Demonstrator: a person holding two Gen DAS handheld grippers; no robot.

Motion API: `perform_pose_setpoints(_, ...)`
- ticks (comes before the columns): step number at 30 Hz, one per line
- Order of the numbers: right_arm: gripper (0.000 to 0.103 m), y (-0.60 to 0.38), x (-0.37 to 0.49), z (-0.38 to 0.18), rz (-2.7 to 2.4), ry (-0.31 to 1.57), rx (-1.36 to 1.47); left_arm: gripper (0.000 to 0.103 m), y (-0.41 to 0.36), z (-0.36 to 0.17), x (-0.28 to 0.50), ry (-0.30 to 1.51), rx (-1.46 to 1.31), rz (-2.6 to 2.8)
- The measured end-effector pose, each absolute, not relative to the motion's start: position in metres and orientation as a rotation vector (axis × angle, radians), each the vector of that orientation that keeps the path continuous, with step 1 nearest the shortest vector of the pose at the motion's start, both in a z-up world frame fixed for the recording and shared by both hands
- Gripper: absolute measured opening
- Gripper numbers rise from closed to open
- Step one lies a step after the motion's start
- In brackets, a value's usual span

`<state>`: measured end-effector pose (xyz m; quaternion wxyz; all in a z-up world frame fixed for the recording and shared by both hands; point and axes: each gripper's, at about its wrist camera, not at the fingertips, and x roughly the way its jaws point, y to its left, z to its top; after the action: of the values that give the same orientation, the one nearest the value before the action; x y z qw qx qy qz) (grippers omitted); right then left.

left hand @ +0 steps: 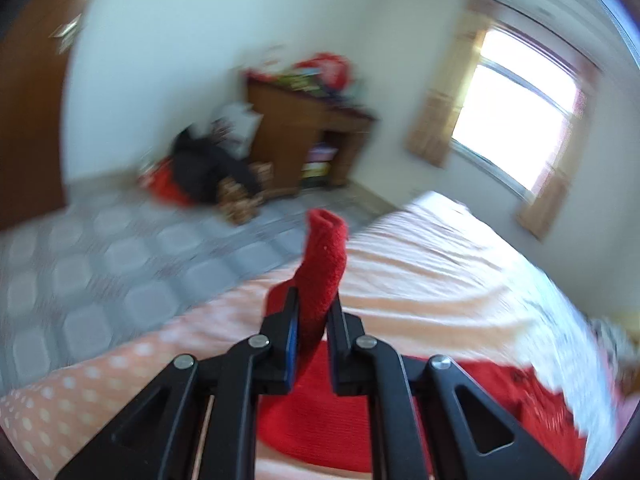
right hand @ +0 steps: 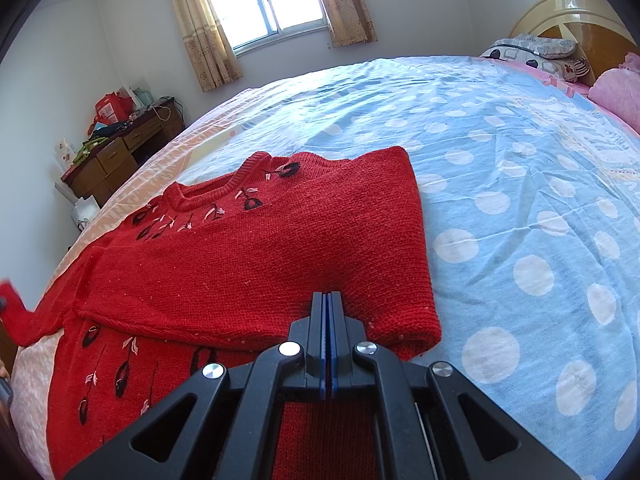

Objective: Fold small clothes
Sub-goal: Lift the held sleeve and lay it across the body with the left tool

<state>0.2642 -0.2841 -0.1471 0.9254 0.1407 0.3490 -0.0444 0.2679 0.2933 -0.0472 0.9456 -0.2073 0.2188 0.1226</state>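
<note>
You're pinching the red sleeve (left hand: 322,272) in your left gripper (left hand: 314,300), cuff pointing to 12 o'clock. The sweater (right hand: 256,264) is lying on the bed (right hand: 520,168), its body running 9 to 3 under your closed, empty right gripper (right hand: 328,300).

White walls (right hand: 52,80) are lit by daylight from a window (right hand: 264,0) flanked by patterned beige curtains (right hand: 200,28). A wide bed (right hand: 520,160) is covered with a blue polka-dot sheet, with pillows (right hand: 536,52) laid against a cream headboard (right hand: 572,8). A cluttered wooden desk (right hand: 120,148) is set by the wall. The floor (left hand: 100,260) is tiled in grey.
</note>
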Motion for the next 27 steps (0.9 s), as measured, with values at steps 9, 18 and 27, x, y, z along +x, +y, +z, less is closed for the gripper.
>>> perform_pose_setpoints(9, 0.0, -0.284, 0.264, -0.147, -0.091, 0.715, 0.29, 0.012, 0.111, -0.034, 0.287, 0.5, -0.238, -0.093)
perform_pose_setpoints(18, 0.001, -0.286, 0.263, -0.147, -0.085, 0.71, 0.299, 0.019, 0.014, -0.084, 0.294, 0.686, -0.054, -0.159)
perform_pose_setpoints(27, 0.001, -0.289, 0.264, -0.147, -0.077, 0.713, 0.316, 0.083, 0.055, -0.091, 0.244, 0.701, -0.113, -0.093)
